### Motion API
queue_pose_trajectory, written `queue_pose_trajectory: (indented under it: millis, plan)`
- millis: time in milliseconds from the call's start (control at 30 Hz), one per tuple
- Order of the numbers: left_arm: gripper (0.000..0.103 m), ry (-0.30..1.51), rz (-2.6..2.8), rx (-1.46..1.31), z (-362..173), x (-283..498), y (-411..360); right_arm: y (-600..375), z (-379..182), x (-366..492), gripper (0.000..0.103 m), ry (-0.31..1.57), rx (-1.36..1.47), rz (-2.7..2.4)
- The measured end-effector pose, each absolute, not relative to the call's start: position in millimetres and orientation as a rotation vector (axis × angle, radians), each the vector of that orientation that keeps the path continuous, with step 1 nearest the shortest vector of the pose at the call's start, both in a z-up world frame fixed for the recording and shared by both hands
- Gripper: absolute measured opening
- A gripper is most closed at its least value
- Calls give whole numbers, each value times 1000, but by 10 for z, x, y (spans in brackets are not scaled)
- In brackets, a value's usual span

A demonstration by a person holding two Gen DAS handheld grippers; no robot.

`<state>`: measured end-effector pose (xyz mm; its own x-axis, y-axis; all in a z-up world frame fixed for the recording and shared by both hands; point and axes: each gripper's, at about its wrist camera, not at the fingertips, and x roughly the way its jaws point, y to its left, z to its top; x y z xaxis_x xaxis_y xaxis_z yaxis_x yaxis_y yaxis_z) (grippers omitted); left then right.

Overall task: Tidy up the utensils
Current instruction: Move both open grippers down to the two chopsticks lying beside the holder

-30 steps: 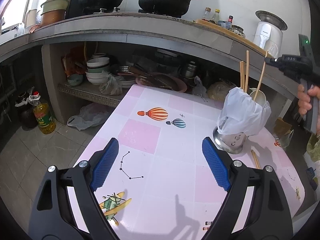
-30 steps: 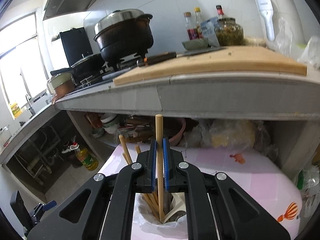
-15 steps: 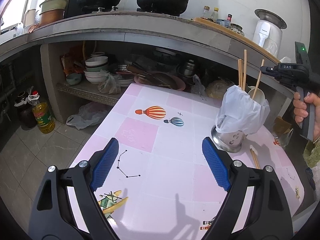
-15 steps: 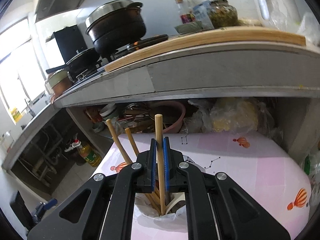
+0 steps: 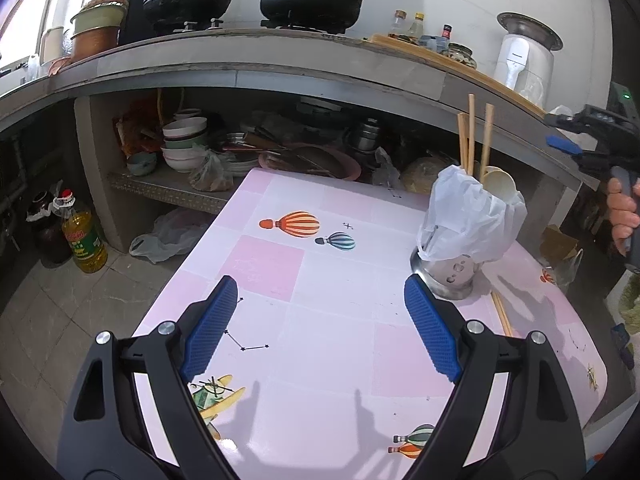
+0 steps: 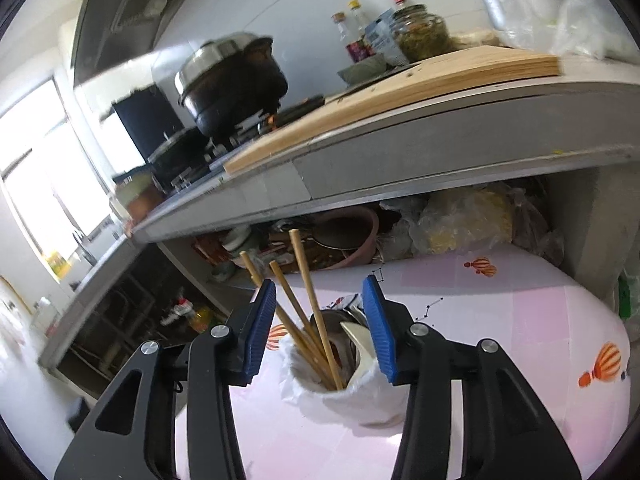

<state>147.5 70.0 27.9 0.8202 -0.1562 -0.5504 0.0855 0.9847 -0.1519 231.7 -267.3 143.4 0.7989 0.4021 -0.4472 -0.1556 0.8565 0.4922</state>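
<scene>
Right gripper (image 6: 320, 330), lower centre of its frame: fingers just been opening, pads apart, touching nothing, 1 chopstick (image 6: 316, 308) loose between them. 3 chopsticks now upright in the bag-lined metal holder (image 5: 448, 276), middle right of the left frame, beside a pale spoon (image 6: 360, 344). Left gripper (image 5: 316, 328): fingers wide open, empty. Still left: chopsticks lying on the bench (image 5: 320, 320) (image 5: 500, 312) beside the holder.

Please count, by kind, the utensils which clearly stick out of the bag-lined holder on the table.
Wooden chopsticks: 3
White spoon: 1
Total: 4, all standing in the metal holder. What lies deeper inside it cannot be told.
</scene>
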Motion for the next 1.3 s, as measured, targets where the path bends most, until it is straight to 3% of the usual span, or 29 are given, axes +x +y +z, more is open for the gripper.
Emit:
queue_pose_trajectory:
  millis: [300, 700, 1033, 1300]
  plan:
    - [82, 610, -171, -94, 277, 1440, 502, -3194, 1244, 1587, 45, 568, 512, 245]
    - [82, 666, -271, -12, 80, 1336, 5, -3145, 2, 1090, 45, 807, 507, 145]
    - [82, 746, -358, 66, -232, 1261, -404, -2823, -674, 1435, 24, 962, 466, 141]
    - [81, 770, -432, 104, -347, 1344, -633, -2813, -744, 1522, 21, 967, 456, 127]
